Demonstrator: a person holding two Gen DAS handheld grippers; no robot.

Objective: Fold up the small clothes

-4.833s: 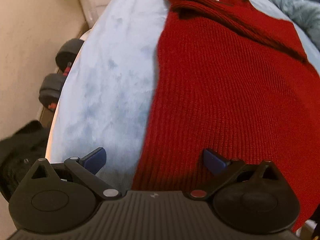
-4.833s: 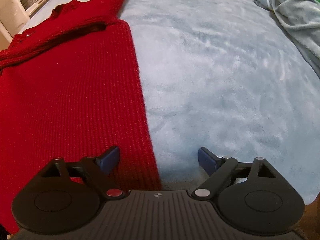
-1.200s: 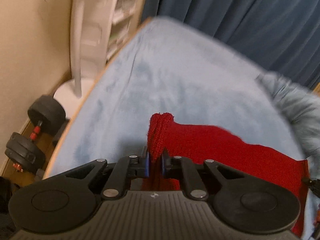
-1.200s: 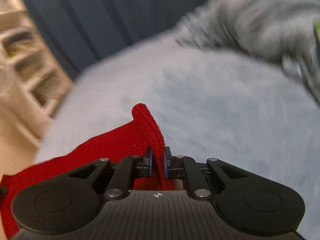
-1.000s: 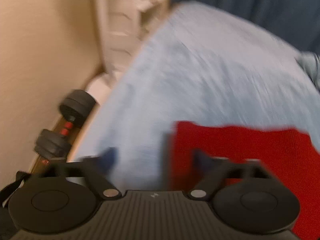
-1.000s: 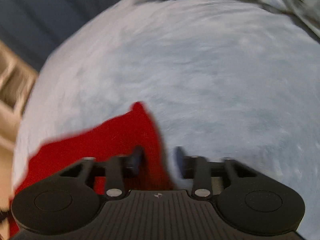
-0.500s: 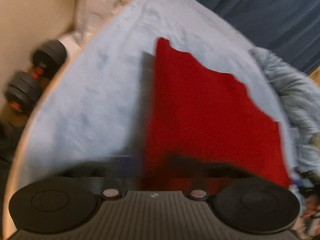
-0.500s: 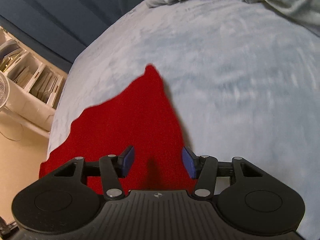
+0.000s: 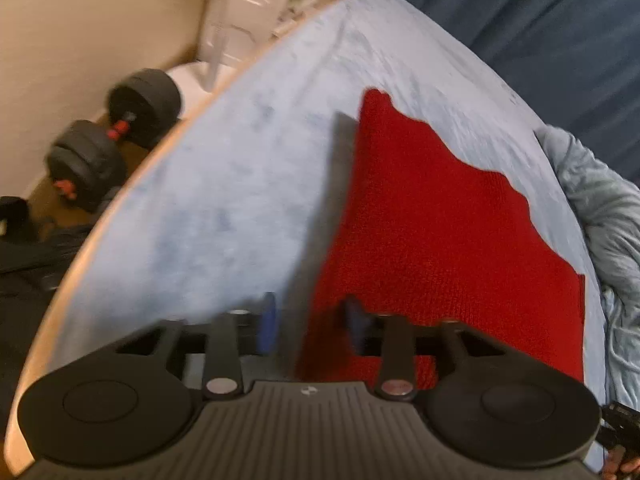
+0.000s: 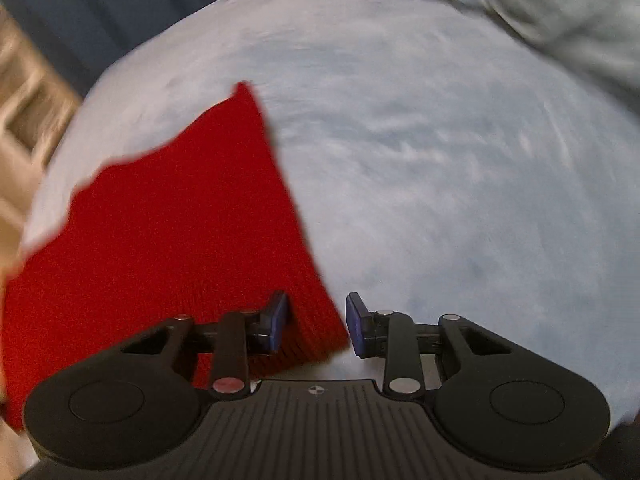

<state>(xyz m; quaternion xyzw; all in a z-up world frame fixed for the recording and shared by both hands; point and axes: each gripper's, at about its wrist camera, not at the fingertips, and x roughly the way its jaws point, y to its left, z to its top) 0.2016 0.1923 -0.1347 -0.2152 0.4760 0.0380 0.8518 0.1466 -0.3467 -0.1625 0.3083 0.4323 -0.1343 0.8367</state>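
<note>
Sweater: red ribbed knit sweater [image 9: 440, 232] lying folded on the pale blue fleece bed cover [image 9: 248, 168].
Left hand-held gripper [image 9: 310, 326]: jaws apart, just been opening, straddling the sweater's near left edge, pads not pressing.
Right hand-held gripper [image 10: 316, 322]: jaws apart, just been closing, the sweater's near right corner between them, unpinched.

Left wrist view: mounted behind the left gripper [image 9: 310, 326], looking steeply down and forward, close above the near left edge of the red knit garment [image 9: 440, 240] on the pale blue bed cover [image 9: 240, 184]. Right wrist view: mounted behind the right gripper [image 10: 316, 322], same downward pitch, close above the garment's [image 10: 168, 232] near right corner. Both views share the garment, the bed cover [image 10: 460, 200] and the dark curtain [image 9: 540, 32] beyond.
</note>
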